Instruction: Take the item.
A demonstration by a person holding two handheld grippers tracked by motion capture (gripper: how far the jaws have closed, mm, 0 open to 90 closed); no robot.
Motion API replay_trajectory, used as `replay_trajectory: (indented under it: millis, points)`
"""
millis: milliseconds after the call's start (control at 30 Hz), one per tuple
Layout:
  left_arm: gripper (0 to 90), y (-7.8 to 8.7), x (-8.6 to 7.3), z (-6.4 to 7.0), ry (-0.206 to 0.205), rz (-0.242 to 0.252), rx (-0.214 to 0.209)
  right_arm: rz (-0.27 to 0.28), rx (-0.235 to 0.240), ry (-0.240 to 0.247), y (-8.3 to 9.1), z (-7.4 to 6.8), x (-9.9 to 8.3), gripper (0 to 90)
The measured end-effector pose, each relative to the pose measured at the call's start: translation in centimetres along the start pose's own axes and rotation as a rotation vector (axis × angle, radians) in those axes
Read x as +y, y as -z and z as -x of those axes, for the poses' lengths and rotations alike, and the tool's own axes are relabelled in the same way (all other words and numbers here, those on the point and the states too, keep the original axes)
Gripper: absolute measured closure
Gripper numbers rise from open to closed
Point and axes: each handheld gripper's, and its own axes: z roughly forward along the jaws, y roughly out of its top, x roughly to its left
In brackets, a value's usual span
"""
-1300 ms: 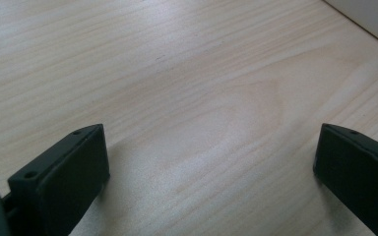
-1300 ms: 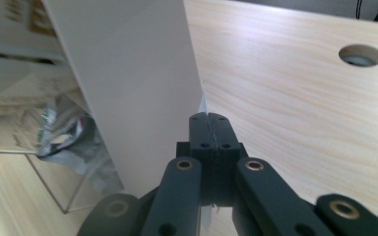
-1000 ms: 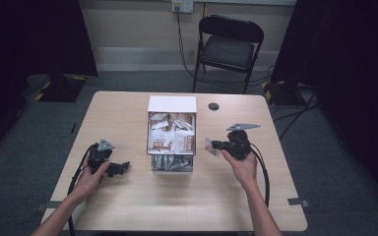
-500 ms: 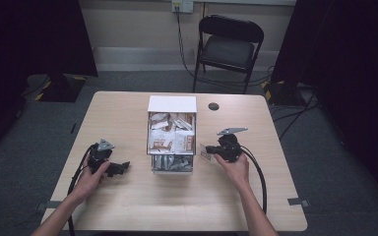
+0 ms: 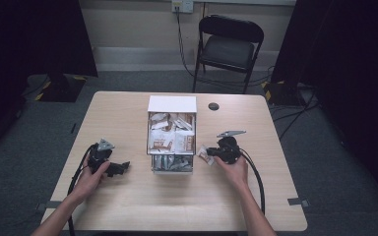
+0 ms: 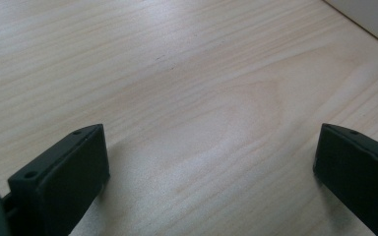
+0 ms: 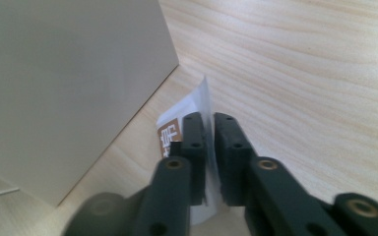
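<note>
Here, on the wooden table [image 5: 177,201], right gripper [image 5: 210,156] fingers pinch a packet [image 7: 177,129]; left gripper [image 5: 123,167] fingers wide.

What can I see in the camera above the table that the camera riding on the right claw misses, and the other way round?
The high view alone takes in the open white box of packets, the left claw resting open on the table, a black chair and both forearms. The right claw view alone gives the close detail: the jaws pinch the thin edge of a white packet with a brown label, beside the box's plain side wall. Both show the right claw holding that packet just to the right of the box.
</note>
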Motion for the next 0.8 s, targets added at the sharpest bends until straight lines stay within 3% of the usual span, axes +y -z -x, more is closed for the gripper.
replay_trajectory:
  millis: [233,400,567,700,800]
  points:
    - [0.0,0.0,0.0,0.0,-0.003,-0.002,-0.001,0.007,-0.029,-0.011,0.1,0.2,-0.1,76.6]
    - [0.0,0.0,0.0,0.0,-0.005,-0.003,-0.001,0.037,-0.068,-0.047,0.4,0.8,-0.1,65.0]
    - [0.0,0.0,0.0,0.0,-0.005,-0.003,-0.001,0.046,-0.065,-0.048,0.6,0.8,-0.1,54.5]
    - [0.0,0.0,0.0,0.0,-0.006,-0.003,-0.001,0.051,-0.066,-0.061,0.8,0.8,0.1,36.4]
    - [0.0,0.0,0.0,0.0,-0.005,-0.003,-0.001,0.069,-0.096,-0.087,1.4,0.9,0.3,23.4]
